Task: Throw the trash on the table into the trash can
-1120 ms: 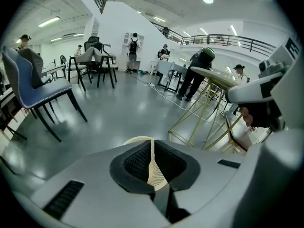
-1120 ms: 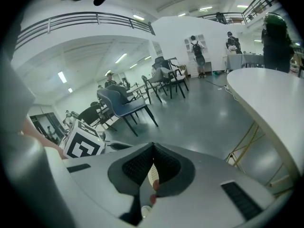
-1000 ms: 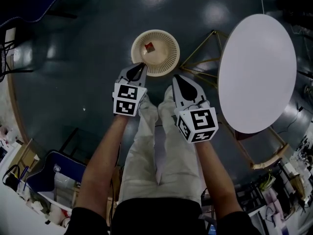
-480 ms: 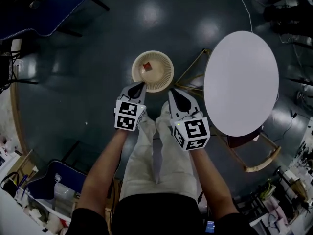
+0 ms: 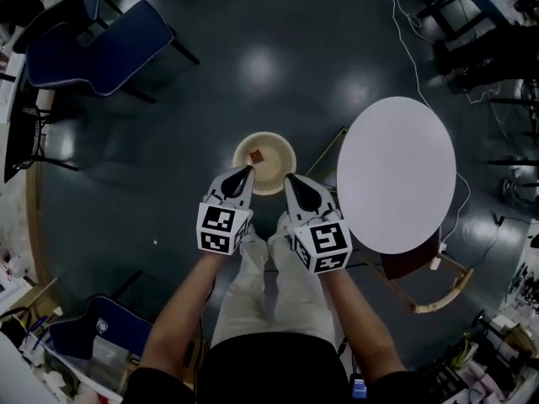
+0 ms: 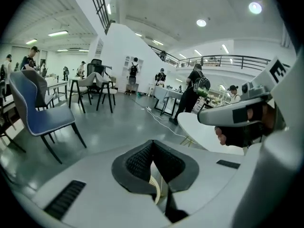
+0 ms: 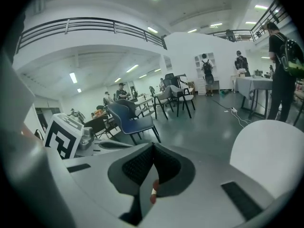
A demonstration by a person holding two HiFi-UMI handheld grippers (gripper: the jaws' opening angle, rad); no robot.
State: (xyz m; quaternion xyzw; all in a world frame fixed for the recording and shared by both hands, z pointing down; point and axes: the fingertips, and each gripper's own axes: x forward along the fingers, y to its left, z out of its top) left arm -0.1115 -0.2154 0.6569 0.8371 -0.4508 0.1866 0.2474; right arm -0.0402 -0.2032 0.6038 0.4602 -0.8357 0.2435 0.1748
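Observation:
A cream ribbed trash can [image 5: 278,168] stands on the dark floor in front of the person's legs, with a small red-brown piece of trash [image 5: 255,155] lying inside it. In the head view my left gripper [image 5: 245,173] is at the can's near left rim, its jaws shut with nothing between them. My right gripper [image 5: 290,180] is at the near right rim, its tips also together. In the left gripper view the pads [image 6: 142,163] meet, and the can's rim [image 6: 153,185] shows below them. In the right gripper view a red bit [image 7: 154,186] shows through the gap under the joined tips.
A round white table [image 5: 396,175] on gold legs stands to the right of the can. A blue chair [image 5: 101,53] is at the far left and another [image 5: 88,331] at the near left. A white cable [image 5: 404,32] runs across the floor, and furniture crowds the room's edges.
The head view has pulled up and back, so the can, the table and both grippers look smaller. Both grippers stay by the can's near rim. The trash stays in the can.

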